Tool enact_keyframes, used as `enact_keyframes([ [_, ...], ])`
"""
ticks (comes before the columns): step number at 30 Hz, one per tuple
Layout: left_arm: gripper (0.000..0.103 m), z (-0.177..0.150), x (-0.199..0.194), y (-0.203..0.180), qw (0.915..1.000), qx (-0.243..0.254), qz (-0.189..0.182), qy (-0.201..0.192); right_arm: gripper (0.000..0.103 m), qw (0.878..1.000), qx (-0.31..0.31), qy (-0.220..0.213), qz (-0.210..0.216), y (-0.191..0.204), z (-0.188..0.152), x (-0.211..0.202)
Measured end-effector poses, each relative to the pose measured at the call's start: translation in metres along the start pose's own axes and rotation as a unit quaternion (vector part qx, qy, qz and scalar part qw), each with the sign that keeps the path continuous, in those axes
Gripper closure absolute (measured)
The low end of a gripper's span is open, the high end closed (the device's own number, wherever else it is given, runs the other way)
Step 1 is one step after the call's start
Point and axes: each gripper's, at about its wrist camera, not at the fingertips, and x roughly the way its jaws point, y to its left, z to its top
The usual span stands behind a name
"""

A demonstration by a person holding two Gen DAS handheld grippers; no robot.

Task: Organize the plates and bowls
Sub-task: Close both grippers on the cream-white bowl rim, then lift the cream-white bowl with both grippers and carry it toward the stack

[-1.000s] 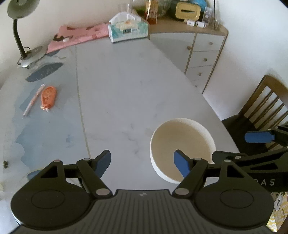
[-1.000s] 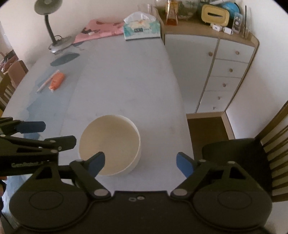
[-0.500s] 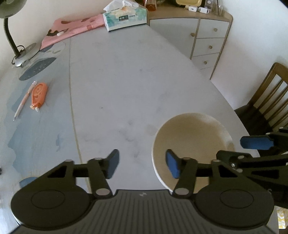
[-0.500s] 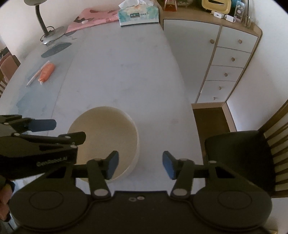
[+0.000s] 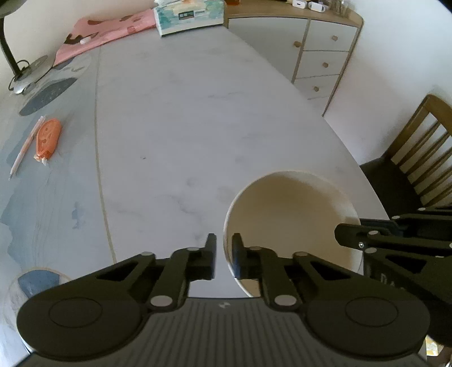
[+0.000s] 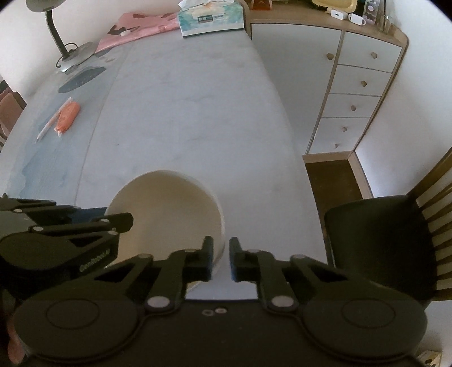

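The left gripper point(image 5: 224, 255) is clamped on the left-hand rim of the cream bowl point(image 5: 291, 214): one finger sits outside the wall, the other inside, with only the thin rim between them. The right gripper point(image 6: 219, 258) pinches the opposite rim at the bowl's 3 o'clock side in the same way, its jaws drawn in tight on the wall. The bowl sits on the pale marble surface point(image 5: 183, 127) close to its near edge, with a dark-seated wooden chair point(image 6: 395, 240) just beyond at 3 o'clock. Farther out at 10 o'clock lie an orange correction-tape dispenser point(image 5: 48, 138) and a pen point(image 5: 25, 146) side by side. At 12 o'clock, on the far end, stands a tissue box point(image 5: 189, 14), with a desk lamp point(image 6: 65, 42) at 11 o'clock.
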Motion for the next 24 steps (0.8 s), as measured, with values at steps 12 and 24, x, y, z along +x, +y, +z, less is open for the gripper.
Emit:
enact_keyframes([
  [12, 0.099, -0.017, -0.025, -0.003, 0.9996, 0.021, 0.015, 0.01, 0.099, 1.0, -0.002, 0.007, -0.007, 0.012, -0.01, -0.017],
  [24, 0.099, -0.05, -0.09, 0.009, 0.9984, 0.0, 0.056, -0.005, 0.099, 0.999, -0.047, 0.001, 0.018, 0.049, -0.026, -0.067],
])
